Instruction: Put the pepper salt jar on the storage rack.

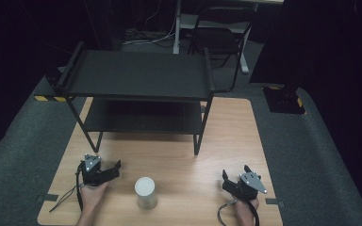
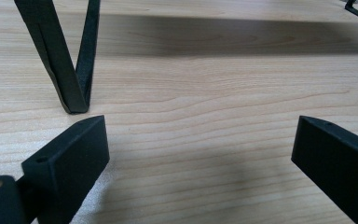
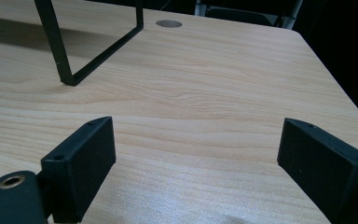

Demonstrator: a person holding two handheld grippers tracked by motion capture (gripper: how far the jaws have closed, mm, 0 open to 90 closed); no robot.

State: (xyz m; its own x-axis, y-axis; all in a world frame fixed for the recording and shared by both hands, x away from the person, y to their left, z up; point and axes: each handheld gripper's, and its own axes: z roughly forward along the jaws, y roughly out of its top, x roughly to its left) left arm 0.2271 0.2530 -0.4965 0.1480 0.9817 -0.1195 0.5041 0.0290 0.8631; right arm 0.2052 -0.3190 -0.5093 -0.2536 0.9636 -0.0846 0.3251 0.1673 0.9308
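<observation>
**A:** What stage does the high view show?

**B:** The start, as I judge it. The left gripper [image 1: 112, 168] and the right gripper [image 1: 234, 171] rest low on the wooden table [image 1: 226, 136], each held by a hand at the near edge. Both have their jaws spread wide with nothing between them; each gripper's own view shows bare wood grain between the two black jaws.

**A:** And the object in hand?

**B:** A white cup [image 1: 145, 192] stands upright on the table between the two grippers, near the front edge, somewhat closer to the left one and apart from both. It is a plain, pale cylinder with a round top; whether that top is open or capped cannot be told.

**A:** What else occupies the table?

**B:** A black two-tier shelf [image 1: 141, 75] stands on thin legs toward the far side, well apart from the cup. One of its legs [image 2: 70, 88] appears just ahead of the left jaws.

**A:** What does the next move call for?

**B:** Probably swinging one gripper inward, level with the cup's side, so that the spread jaws straddle the wall before closing. A smooth, light cup may tip if nudged off-centre.
</observation>
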